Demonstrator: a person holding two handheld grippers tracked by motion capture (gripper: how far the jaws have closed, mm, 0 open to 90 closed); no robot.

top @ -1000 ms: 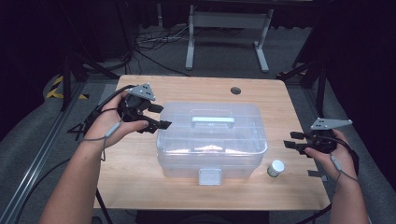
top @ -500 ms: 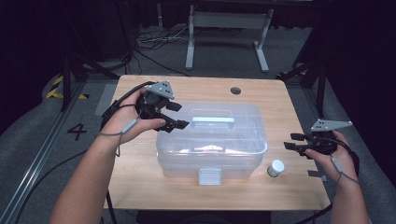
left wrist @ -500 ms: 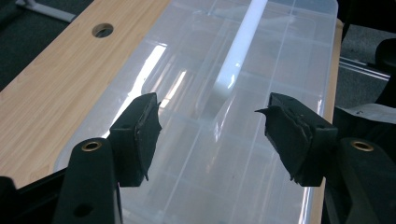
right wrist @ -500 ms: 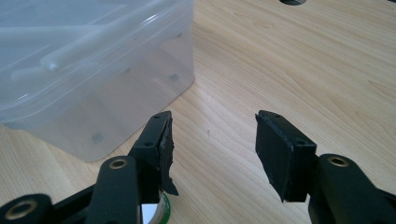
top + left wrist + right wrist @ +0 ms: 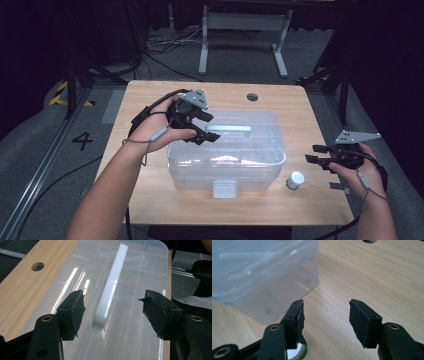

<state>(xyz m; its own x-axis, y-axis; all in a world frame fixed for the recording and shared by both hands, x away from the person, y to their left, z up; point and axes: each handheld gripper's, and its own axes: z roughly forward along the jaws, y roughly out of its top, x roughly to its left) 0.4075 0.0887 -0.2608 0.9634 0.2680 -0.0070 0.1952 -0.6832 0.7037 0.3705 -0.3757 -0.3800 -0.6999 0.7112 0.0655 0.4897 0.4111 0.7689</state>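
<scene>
The left tool point(image 5: 207, 131), jaws apart, has moved right over the clear box's point(image 5: 227, 160) white handle point(image 5: 110, 287), seemingly ready to grip it. The right tool point(image 5: 316, 153) waits with jaws apart beside the small jar point(image 5: 295, 180)

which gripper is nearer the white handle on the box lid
Left. The left gripper hovers open at the end of the white handle; the right gripper sits open off the clear box, beside the small jar.
</scene>
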